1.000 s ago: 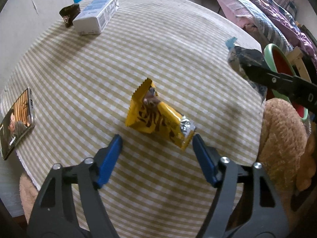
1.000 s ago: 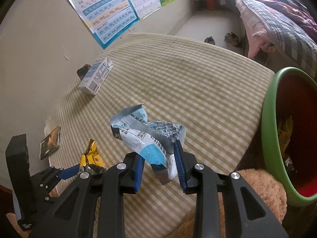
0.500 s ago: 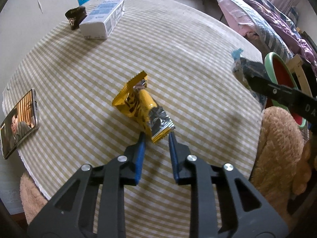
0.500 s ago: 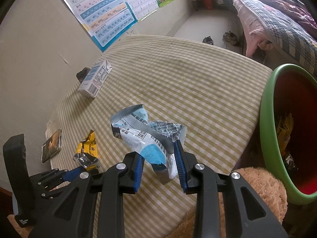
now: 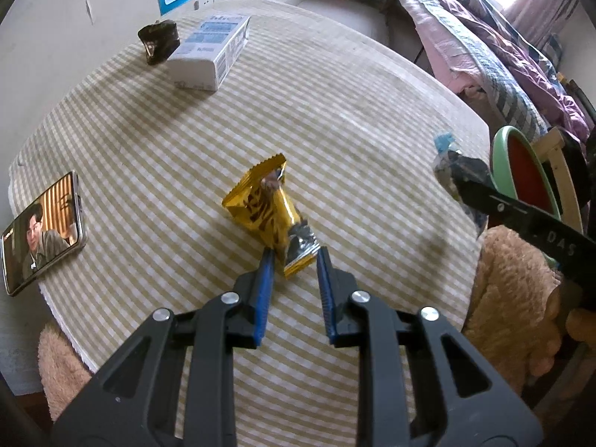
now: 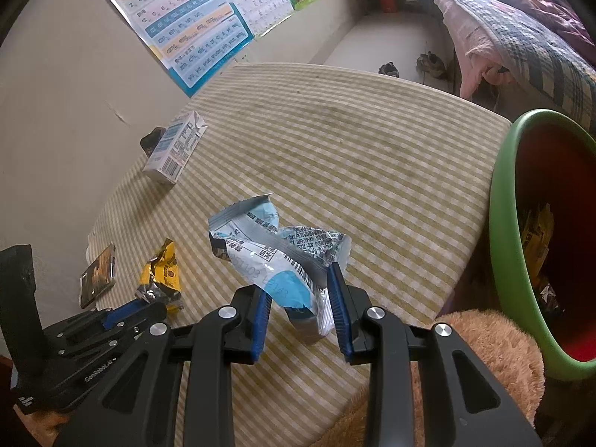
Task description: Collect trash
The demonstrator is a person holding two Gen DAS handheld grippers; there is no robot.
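Pinching the silver end of the yellow wrapper (image 5: 269, 208), my left claw (image 5: 294, 260) has clamped on it over the worktop's (image 5: 335, 111) near edge. My right claw (image 6: 300, 279) grips a crumpled blue-and-white wrapper (image 6: 272, 246) near the right edge, beside the green bin (image 6: 503, 223). A carton (image 5: 210, 52) lies at the far-left edge, a phone (image 5: 41, 231) at the left edge.

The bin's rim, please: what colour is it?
Green, around a red inside; the bin shows best in the right wrist view.
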